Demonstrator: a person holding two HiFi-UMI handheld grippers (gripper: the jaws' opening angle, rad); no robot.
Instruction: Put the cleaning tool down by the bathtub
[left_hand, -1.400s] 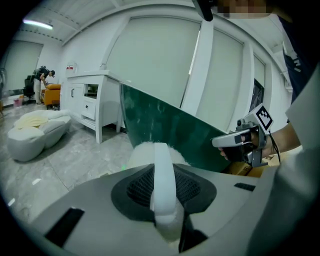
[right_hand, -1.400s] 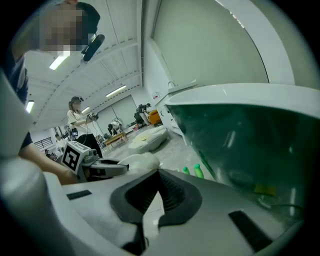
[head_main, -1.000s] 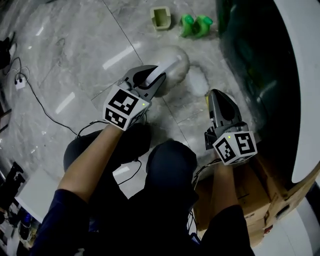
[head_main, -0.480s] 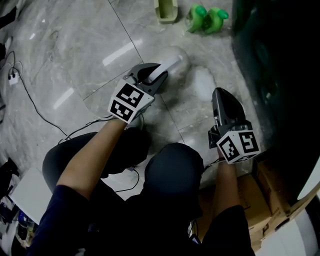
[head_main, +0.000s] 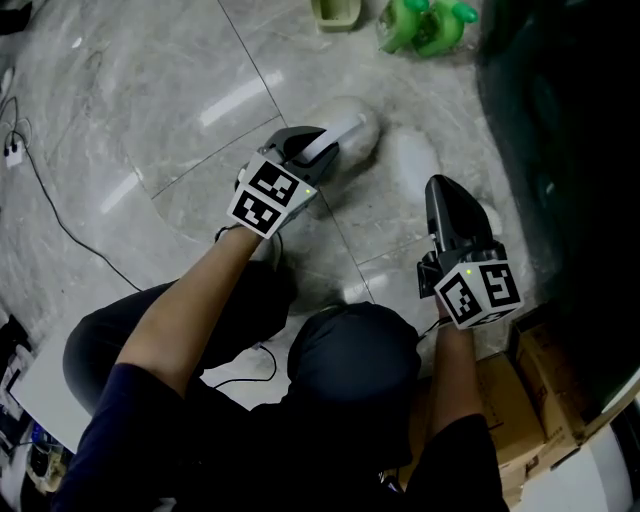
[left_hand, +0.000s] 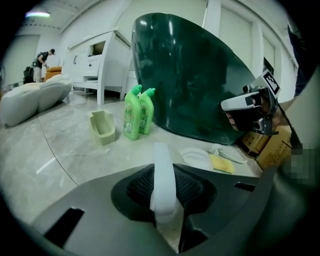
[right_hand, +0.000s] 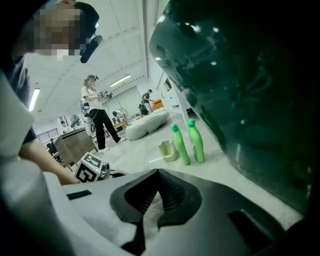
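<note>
Beside the dark green bathtub (head_main: 560, 150), in the head view, we held our left gripper (head_main: 322, 148) low over the floor (head_main: 150, 120), its jaws clenched on the white handle of the cleaning tool (head_main: 352, 128). The tool's long axis ran out from those jaws, angling toward the bathtub, its rounded head short of the tub. Our right gripper (head_main: 446, 188) sat nearer the bathtub but carried nothing. In the left gripper view, the handle stood clamped between the jaws, pointing just left of the bathtub. In the right gripper view, the jaws were pressed together on nothing, with the bathtub close alongside.
</note>
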